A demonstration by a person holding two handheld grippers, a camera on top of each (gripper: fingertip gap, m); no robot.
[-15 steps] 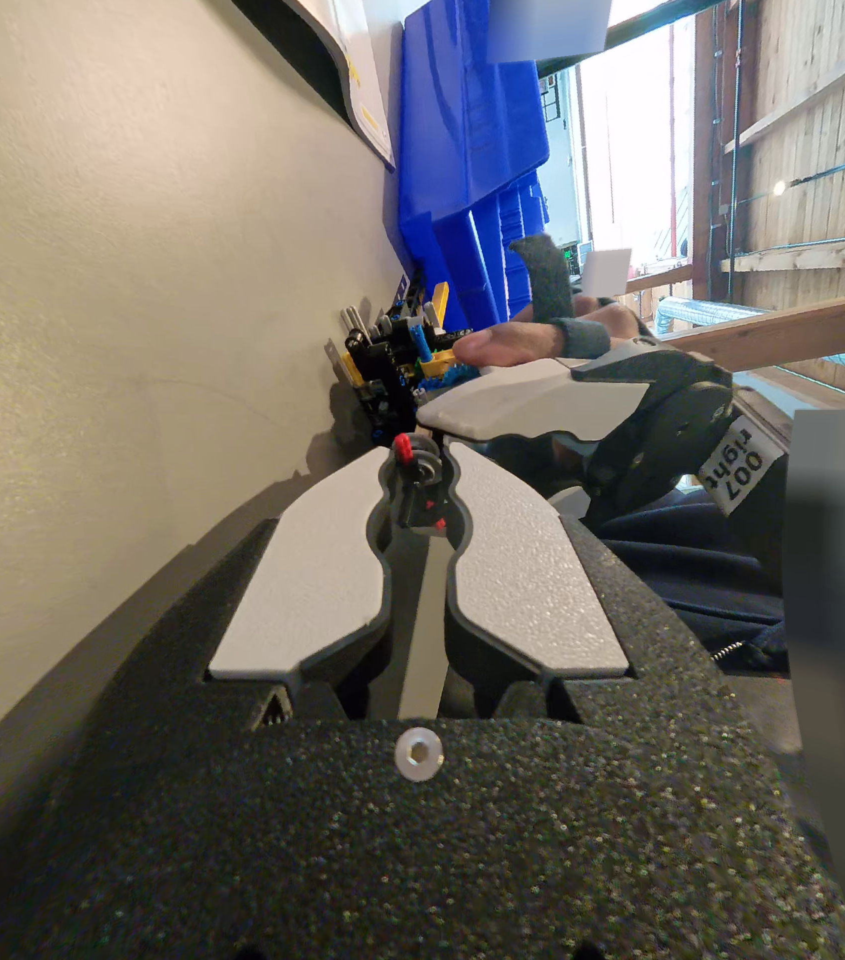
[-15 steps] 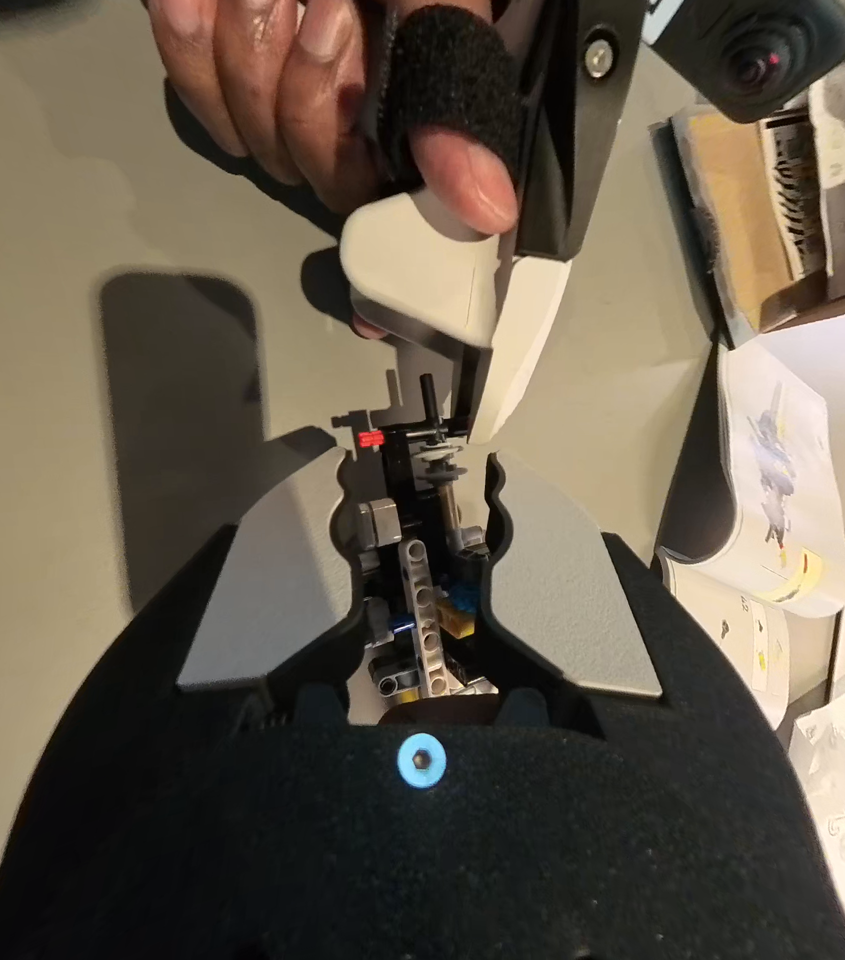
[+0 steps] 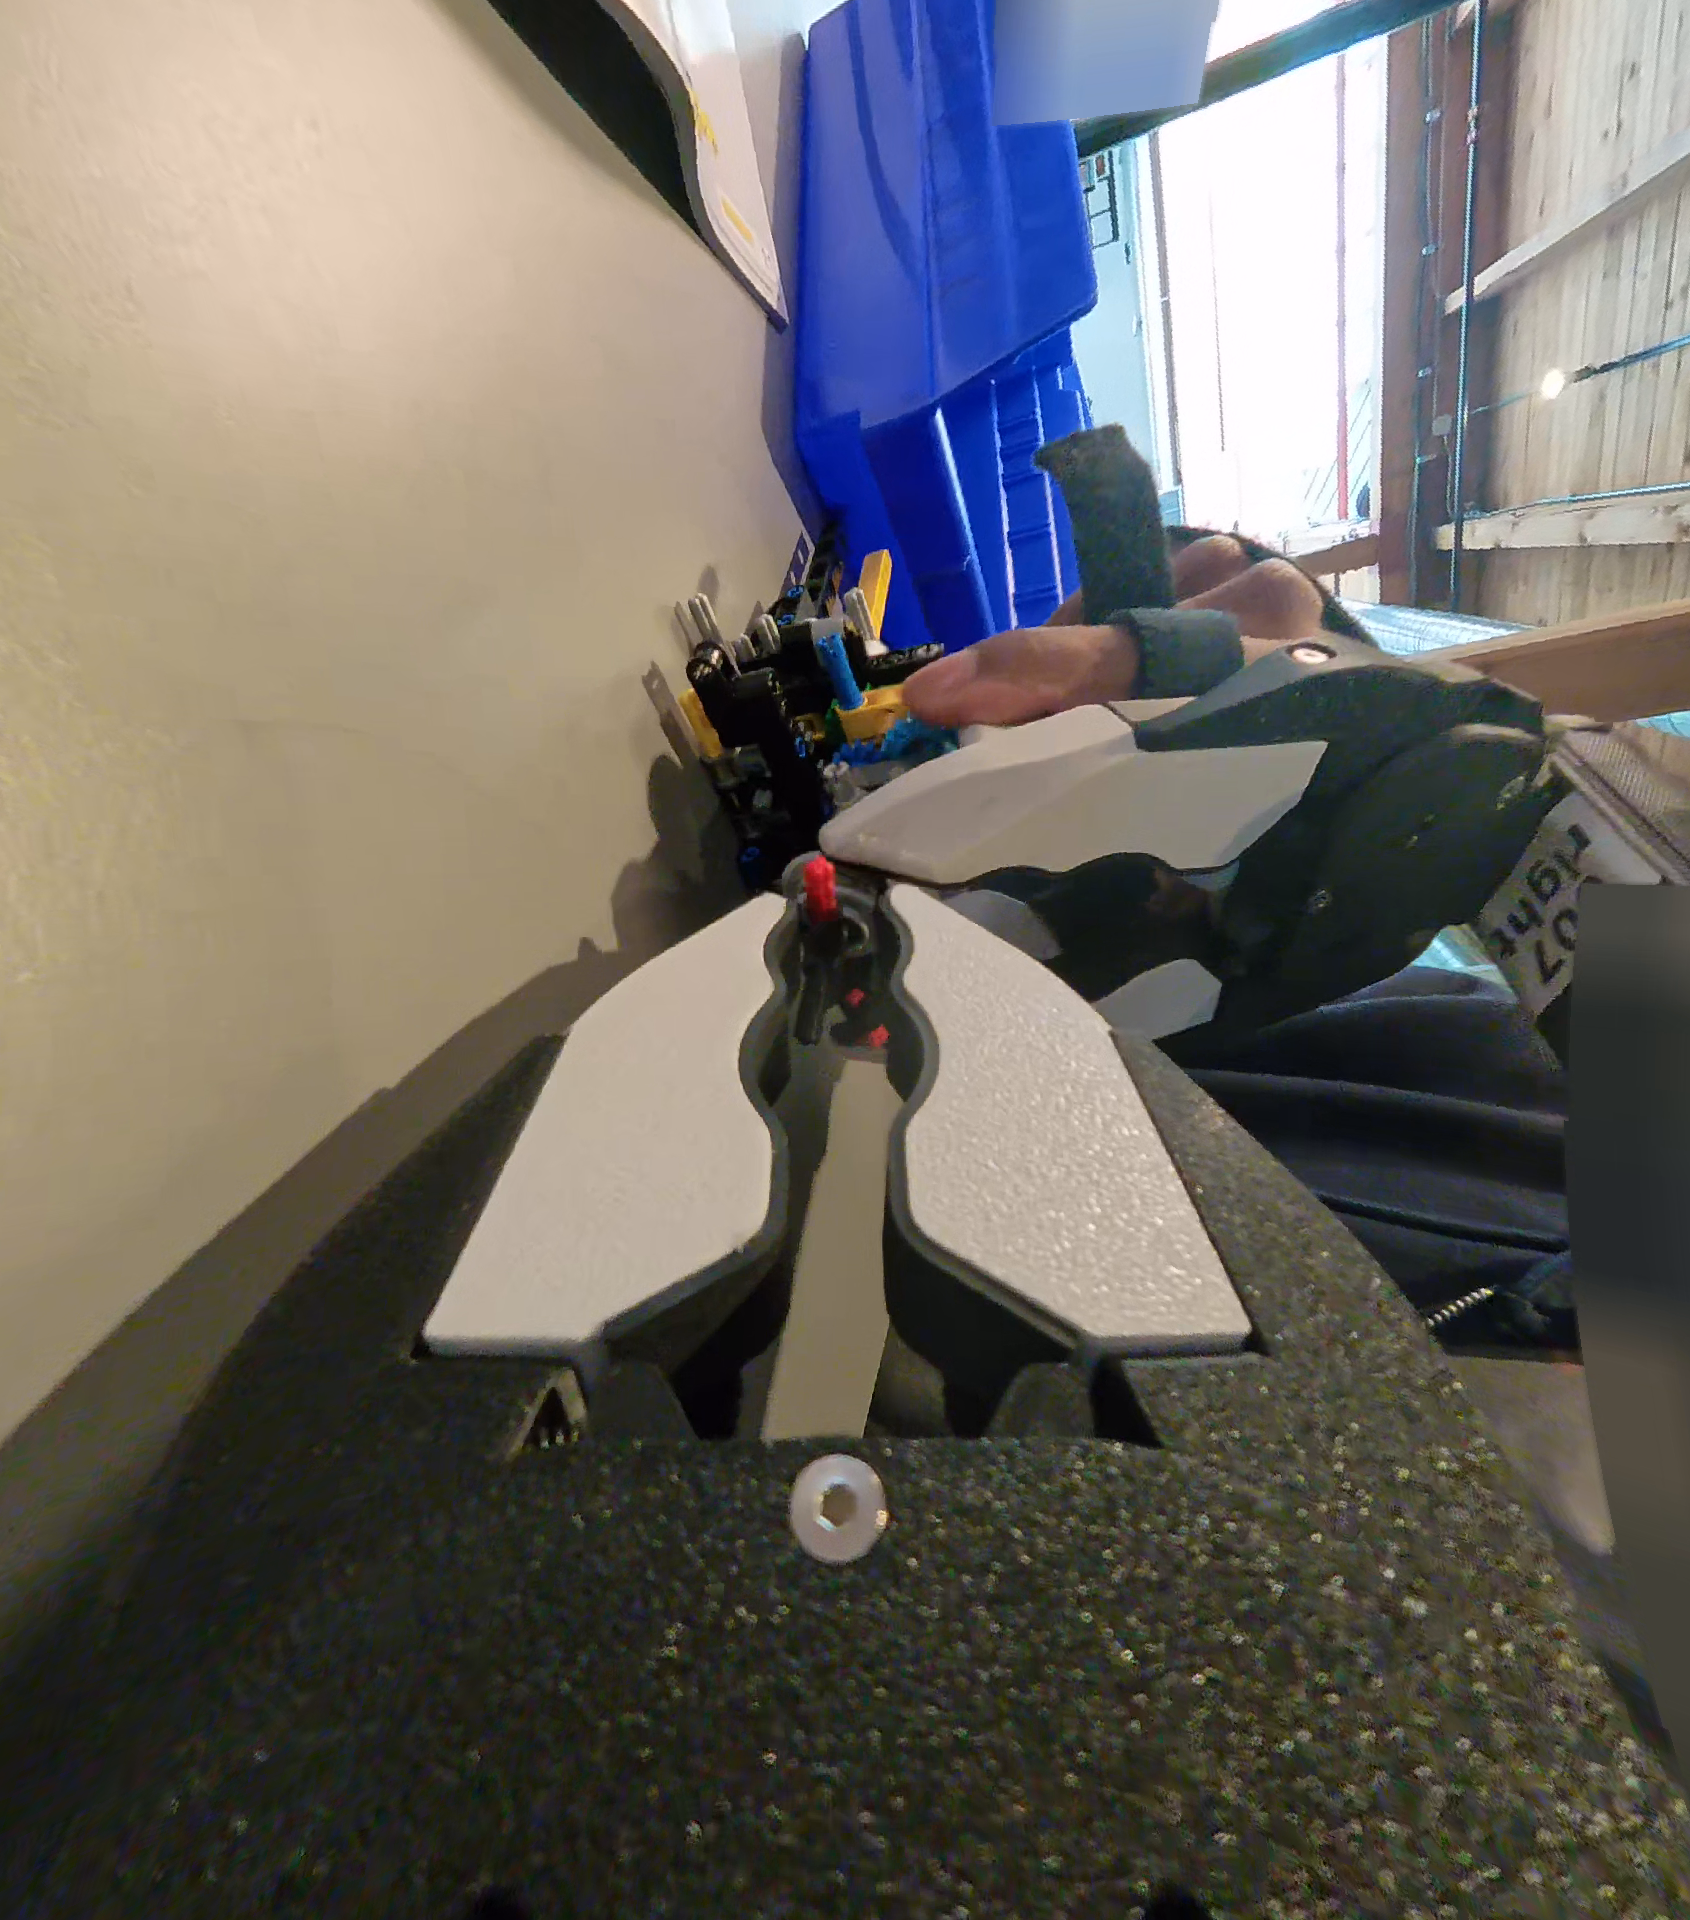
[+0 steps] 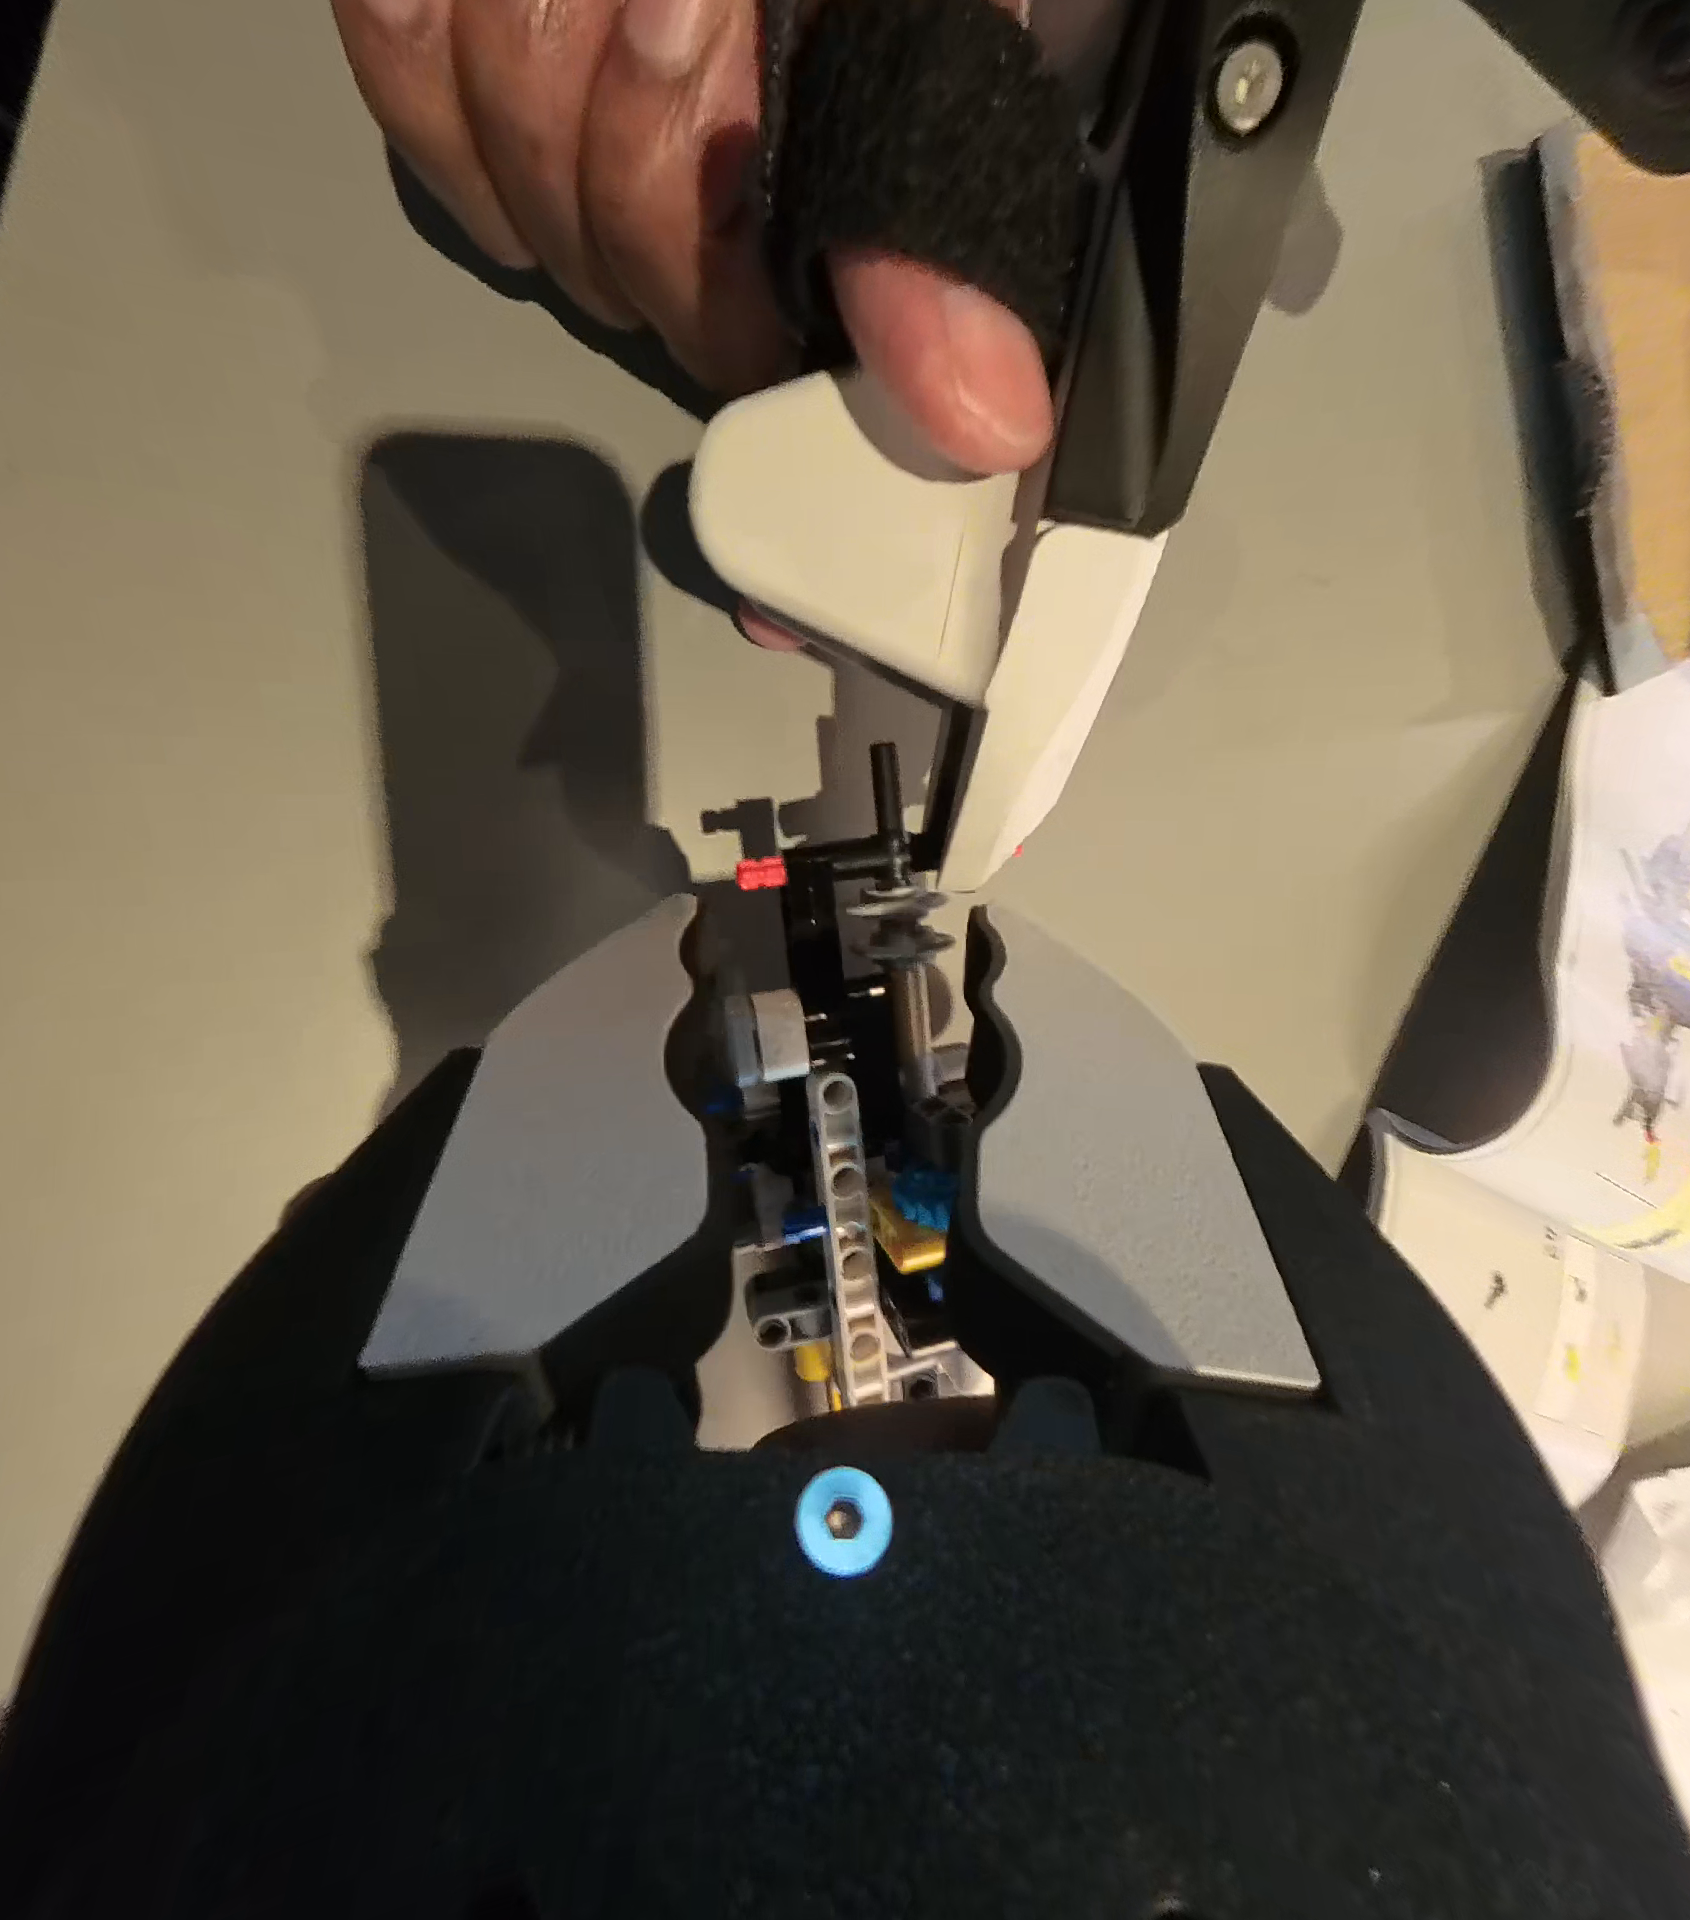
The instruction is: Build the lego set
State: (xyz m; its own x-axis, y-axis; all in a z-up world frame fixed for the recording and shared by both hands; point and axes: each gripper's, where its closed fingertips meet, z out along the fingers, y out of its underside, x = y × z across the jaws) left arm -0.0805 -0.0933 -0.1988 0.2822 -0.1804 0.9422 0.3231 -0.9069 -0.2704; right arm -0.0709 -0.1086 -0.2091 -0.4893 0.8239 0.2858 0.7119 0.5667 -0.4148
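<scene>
Right hand-held gripper (image 4: 836,914), black-bodied with grey fingers, clamped round the sides of the lego model (image 4: 851,1164), so that the black, grey, blue and yellow build fills the gap between the fingers and juts a little past the tips over the grey surface (image 4: 197,623). Left hand-held gripper (image 3: 836,914) meeting it from the opposite side, tips drawn close on a small black pin assembly (image 3: 825,971) with red ends, pressed up against the near end of the model, where a dark grey pulley wheel (image 4: 898,920) sits on an axle. Seen from the left wrist view, the model (image 3: 789,717) standing on the surface (image 3: 249,520), with the right hand-held gripper's (image 3: 841,847) grey fingers lying across it and a thumb strapped on top. Behind the model, stacked blue plastic bins (image 3: 934,312). Off to the right in the right wrist view, an open instruction booklet (image 4: 1672,935), and above it a cardboard box (image 4: 1672,364). On the model's far end, a red stub (image 4: 760,875) poking out sideways, and a thin black axle (image 4: 886,800) pointing away towards the left hand-held gripper (image 4: 966,883).
</scene>
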